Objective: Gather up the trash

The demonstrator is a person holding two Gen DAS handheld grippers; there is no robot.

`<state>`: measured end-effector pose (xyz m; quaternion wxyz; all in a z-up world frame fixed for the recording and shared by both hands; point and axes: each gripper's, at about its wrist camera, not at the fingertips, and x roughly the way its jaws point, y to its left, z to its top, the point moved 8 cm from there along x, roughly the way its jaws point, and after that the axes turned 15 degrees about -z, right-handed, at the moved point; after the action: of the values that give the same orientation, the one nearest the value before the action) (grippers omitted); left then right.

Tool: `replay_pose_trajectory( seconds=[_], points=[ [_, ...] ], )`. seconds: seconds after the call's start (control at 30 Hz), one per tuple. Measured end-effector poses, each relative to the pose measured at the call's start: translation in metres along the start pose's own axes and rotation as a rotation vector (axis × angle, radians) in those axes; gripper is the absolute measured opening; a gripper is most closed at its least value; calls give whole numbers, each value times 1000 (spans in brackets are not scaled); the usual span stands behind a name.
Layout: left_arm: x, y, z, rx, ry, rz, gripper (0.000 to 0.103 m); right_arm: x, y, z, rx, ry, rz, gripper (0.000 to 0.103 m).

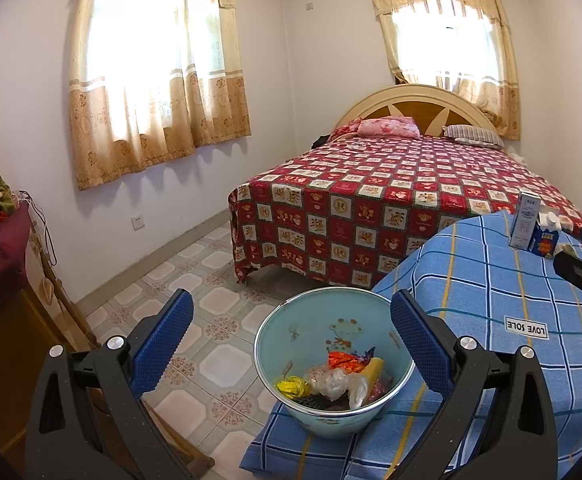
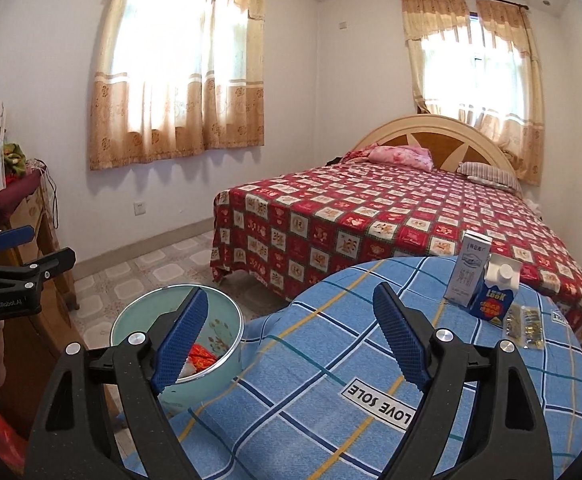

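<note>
since the remaining trash – the white carton [image 2: 471,270], the blue carton [image 2: 493,294] and the clear packet [image 2: 525,324] – stood together well apart from the bin [image 2: 227,354], the right gripper [image 2: 287,332] probably needed to reach far and take one carton alone. both the right and the left gripper [image 1: 291,344] were wide open, holding and touching nothing – the left one hovered over the bin.

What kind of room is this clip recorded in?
A home bedroom, most likely: a double bed with a red patterned bedspread and pillows, curtained windows, and a tiled floor. A blue-checked cloth surface holds cartons near a trash bin.
</note>
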<state>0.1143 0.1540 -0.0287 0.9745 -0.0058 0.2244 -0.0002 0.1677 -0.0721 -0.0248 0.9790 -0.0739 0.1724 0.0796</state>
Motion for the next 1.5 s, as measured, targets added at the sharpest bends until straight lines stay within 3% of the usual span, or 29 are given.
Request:
replay_pose_trajectory(
  seconds=[1.5],
  points=[
    [5, 4, -4, 8, 13, 19, 97, -4, 9, -1, 3, 8, 8, 83]
  ],
)
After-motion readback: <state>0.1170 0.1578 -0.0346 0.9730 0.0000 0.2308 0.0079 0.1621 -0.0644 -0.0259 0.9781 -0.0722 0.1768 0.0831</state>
